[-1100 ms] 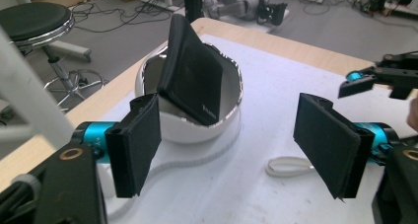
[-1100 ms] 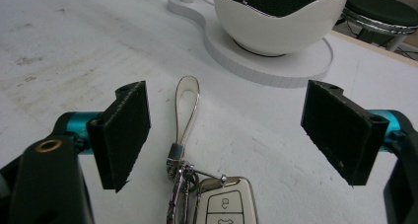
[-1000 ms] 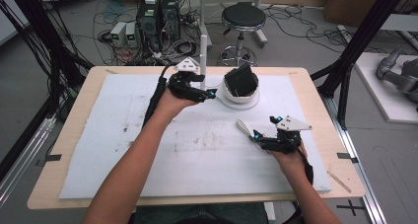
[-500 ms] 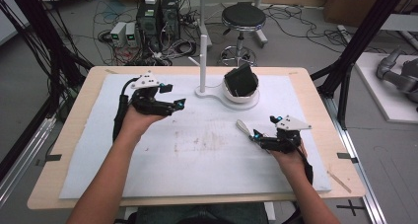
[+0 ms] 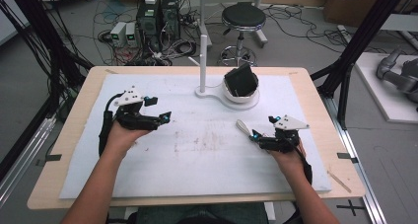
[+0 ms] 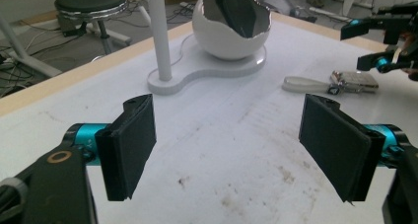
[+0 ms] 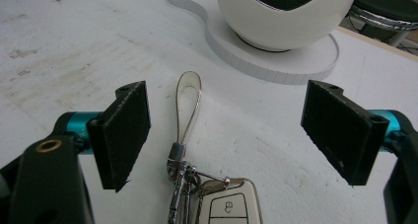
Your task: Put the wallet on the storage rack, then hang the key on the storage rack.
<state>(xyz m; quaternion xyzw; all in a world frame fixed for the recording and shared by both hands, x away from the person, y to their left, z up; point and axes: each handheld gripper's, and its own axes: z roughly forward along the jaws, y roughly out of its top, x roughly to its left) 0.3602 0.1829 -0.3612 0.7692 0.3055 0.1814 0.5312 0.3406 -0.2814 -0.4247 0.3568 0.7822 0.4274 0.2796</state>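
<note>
Right gripper [image 5: 255, 135] jaws spread wide, straddling the car key [image 7: 227, 206] on the white mat [image 5: 197, 160] — key lies flat between them, its strap loop [image 7: 189, 103] pointing at the white bowl stand [image 7: 276, 61], apparently touching neither jaw. Left gripper [image 5: 160, 119] jaws released too, holding nothing, well apart over bare mat at the left. Open mat between the two; counter [image 5: 74, 130] edges well clear. Bowl [image 5: 240, 88] and post [image 5: 203, 41] sit near the far edge.
</note>
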